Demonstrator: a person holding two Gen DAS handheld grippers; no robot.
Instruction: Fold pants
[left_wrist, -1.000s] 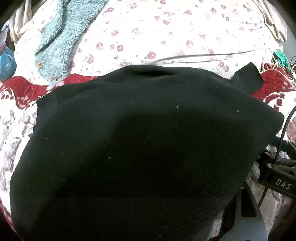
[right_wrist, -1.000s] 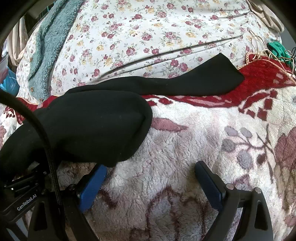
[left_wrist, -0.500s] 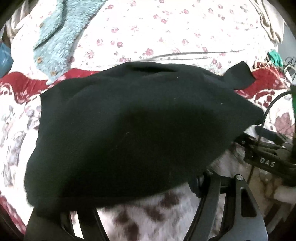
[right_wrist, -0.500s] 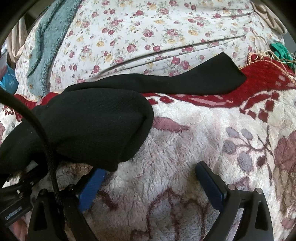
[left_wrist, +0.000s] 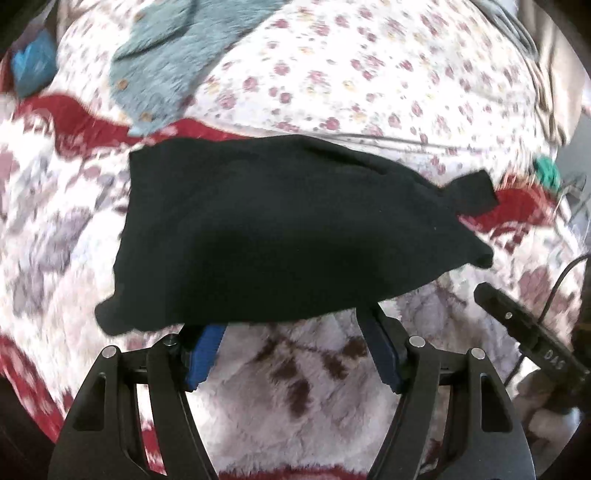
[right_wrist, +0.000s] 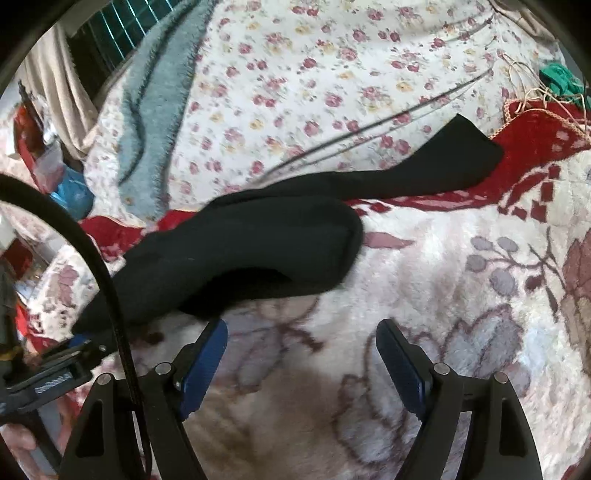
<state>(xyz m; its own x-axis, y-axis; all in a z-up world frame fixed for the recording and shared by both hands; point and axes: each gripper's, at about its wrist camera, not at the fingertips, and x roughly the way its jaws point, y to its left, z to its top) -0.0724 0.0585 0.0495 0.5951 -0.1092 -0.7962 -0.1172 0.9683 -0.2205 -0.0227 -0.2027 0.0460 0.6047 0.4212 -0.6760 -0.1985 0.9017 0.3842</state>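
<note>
The black pants (left_wrist: 288, 229) lie bunched in a wide fold on the fleece blanket (left_wrist: 295, 398). One narrow end (right_wrist: 454, 158) stretches out to the far right. My left gripper (left_wrist: 291, 325) is open just before the near hem, and the cloth's edge hides its blue fingertips (left_wrist: 207, 343). My right gripper (right_wrist: 301, 328) is to the right of the pants with its jaws closing. Only blanket lies between its pads (right_wrist: 207, 365). In each wrist view the other gripper shows at the side: the right (left_wrist: 528, 339), the left (right_wrist: 51, 376).
A floral sheet (right_wrist: 332, 74) covers the bed beyond the blanket's red border (right_wrist: 535, 140). A teal fluffy garment (left_wrist: 173, 59) lies at the back left. Green cloth and cords (right_wrist: 554, 77) sit at the far right. A black cable (right_wrist: 110, 280) crosses the right wrist view.
The left gripper drew back and up from the pants, so its fingers came into view and the cloth shrank in the frame. The right gripper rose slightly and its jaws narrowed.
</note>
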